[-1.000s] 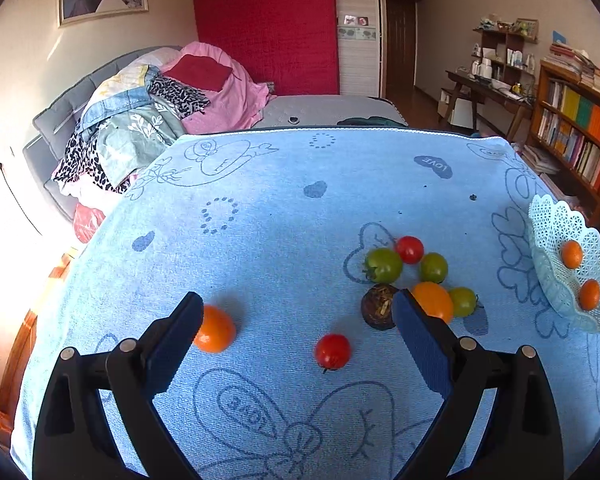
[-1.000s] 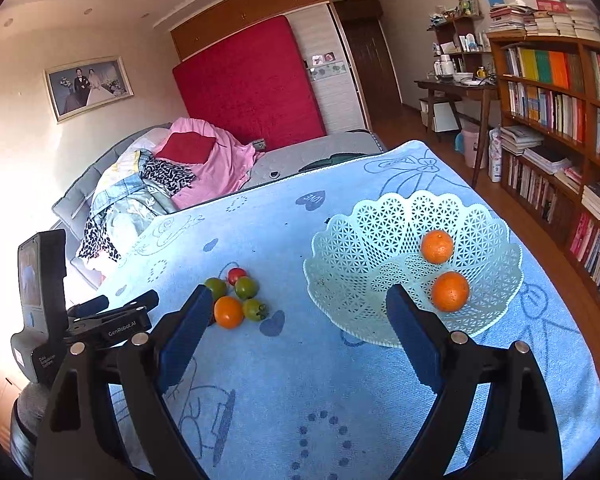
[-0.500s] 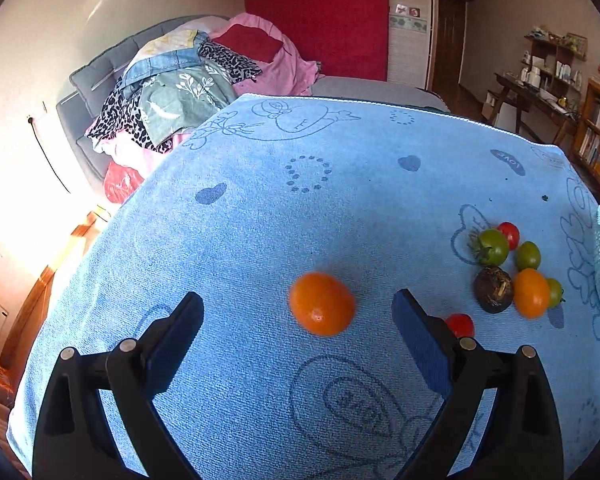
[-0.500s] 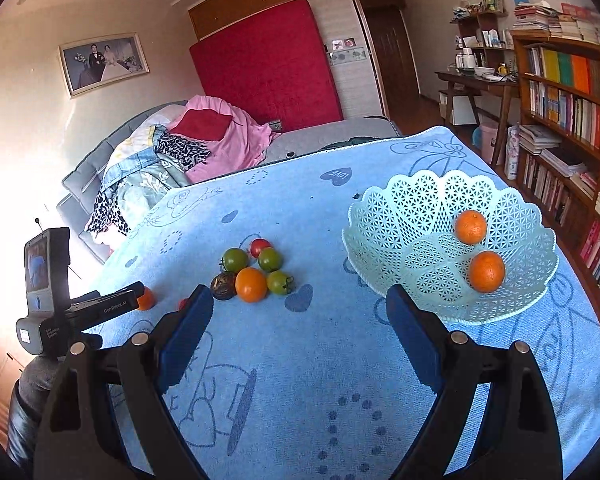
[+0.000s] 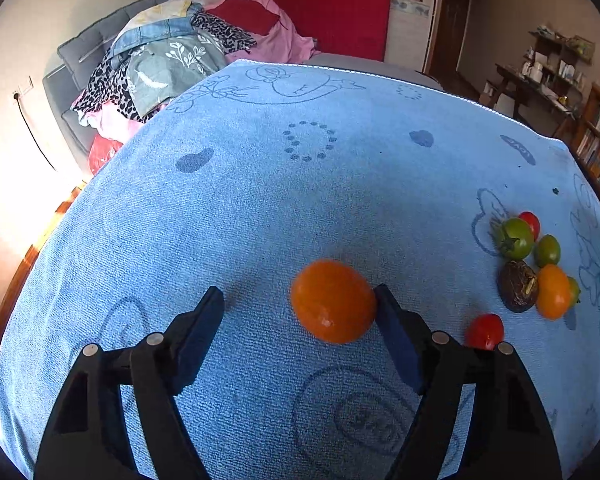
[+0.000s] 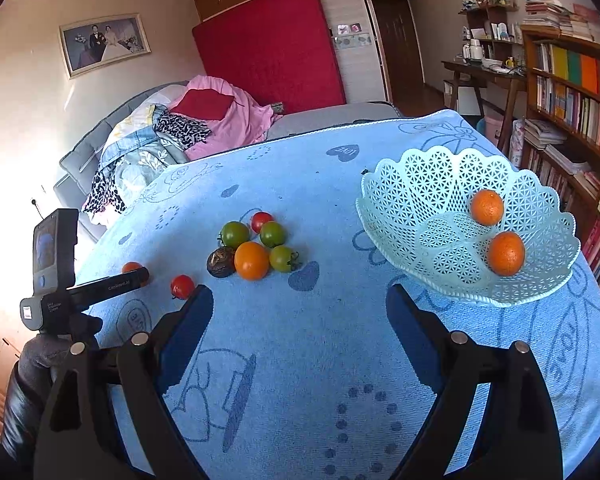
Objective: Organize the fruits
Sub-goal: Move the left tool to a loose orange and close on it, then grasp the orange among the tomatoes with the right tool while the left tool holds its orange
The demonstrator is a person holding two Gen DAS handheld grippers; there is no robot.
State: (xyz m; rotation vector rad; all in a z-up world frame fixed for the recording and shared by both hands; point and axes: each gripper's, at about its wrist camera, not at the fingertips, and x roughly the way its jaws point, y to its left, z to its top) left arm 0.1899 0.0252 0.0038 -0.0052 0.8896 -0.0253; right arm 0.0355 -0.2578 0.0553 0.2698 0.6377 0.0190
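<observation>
A: So, where is the left gripper point(image 5: 300, 304) and what are its jaws doing?

B: It points down at a blue towel point(image 5: 300, 168) that covers the table. Its jaws have just been closing, with an orange point(image 5: 333, 301) between them. The right-hand finger appears to touch the orange's side; the left-hand finger stands clear of it, so the fruit is not clamped.

A: What else lies on the towel?

B: Just right of that gripper sits a small red tomato point(image 5: 485, 330). Farther right is a tight cluster: a big green tomato point(image 5: 516, 238), a red tomato point(image 5: 531, 222) behind it, a second green tomato point(image 5: 547, 250), a dark brown fruit point(image 5: 518, 286), an orange-coloured tomato point(image 5: 553, 291) touching the brown fruit, and a third green tomato point(image 5: 573, 290) peeking out behind that.

A: And the right gripper point(image 6: 299, 308)?

B: It hovers over bare towel with its jaws spread wide and nothing between them. From its camera, a pale green lattice basket point(image 6: 404, 196) stands on the right side of the towel, with two oranges point(image 6: 487, 207) inside it. The cluster sits to the basket's left, apart from it. At the far left, a person's gloved hand point(image 6: 40, 354) grips the handle of the left gripper.
</observation>
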